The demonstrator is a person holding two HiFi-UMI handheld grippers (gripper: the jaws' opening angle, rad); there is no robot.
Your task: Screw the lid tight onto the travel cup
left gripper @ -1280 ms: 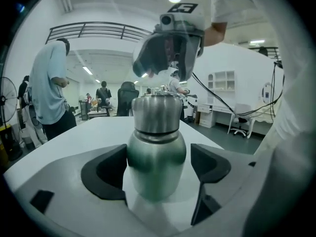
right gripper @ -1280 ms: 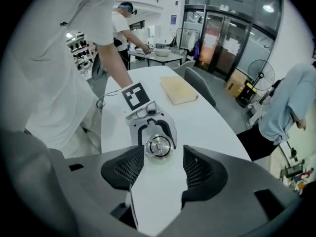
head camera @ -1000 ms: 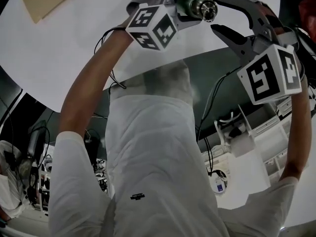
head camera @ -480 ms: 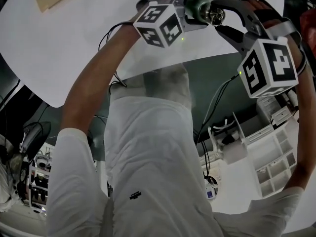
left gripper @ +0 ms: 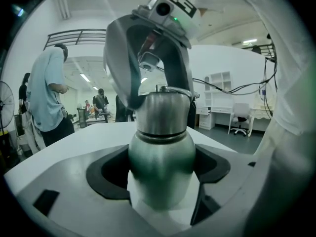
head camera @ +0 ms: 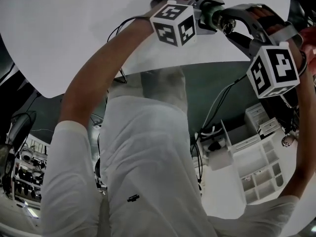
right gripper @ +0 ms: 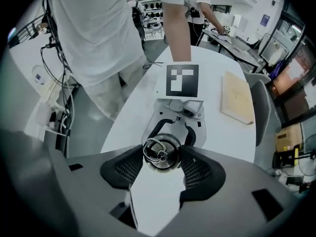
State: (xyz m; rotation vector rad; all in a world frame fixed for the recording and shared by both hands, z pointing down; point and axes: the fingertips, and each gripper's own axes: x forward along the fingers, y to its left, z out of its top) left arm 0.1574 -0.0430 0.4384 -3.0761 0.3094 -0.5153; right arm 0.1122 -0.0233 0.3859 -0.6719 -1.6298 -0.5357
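A steel travel cup [left gripper: 162, 157] stands upright between the pads of my left gripper [left gripper: 163, 181], which is shut on its body from the side. Its lid [right gripper: 160, 154], with a wire ring on top, sits on the cup's neck. My right gripper [right gripper: 161, 158] points straight down over it, jaws wide, one pad on each side of the lid; I see no squeeze. In the head view both grippers meet at the top right, the left gripper [head camera: 210, 11] holding the cup [head camera: 216, 15] and the right gripper [head camera: 232, 24] at its lid end. The cup's base is hidden.
A white round table [right gripper: 138, 107] lies under the cup, with a wooden board [right gripper: 238, 98] on it. People [left gripper: 47, 98] stand in the room behind. A white shelf unit [head camera: 256, 172] and cables are on the floor by the person's legs.
The right gripper, first apart from the cup with nothing between its jaws, has come in over the lid. Both grippers have drifted right in the head view.
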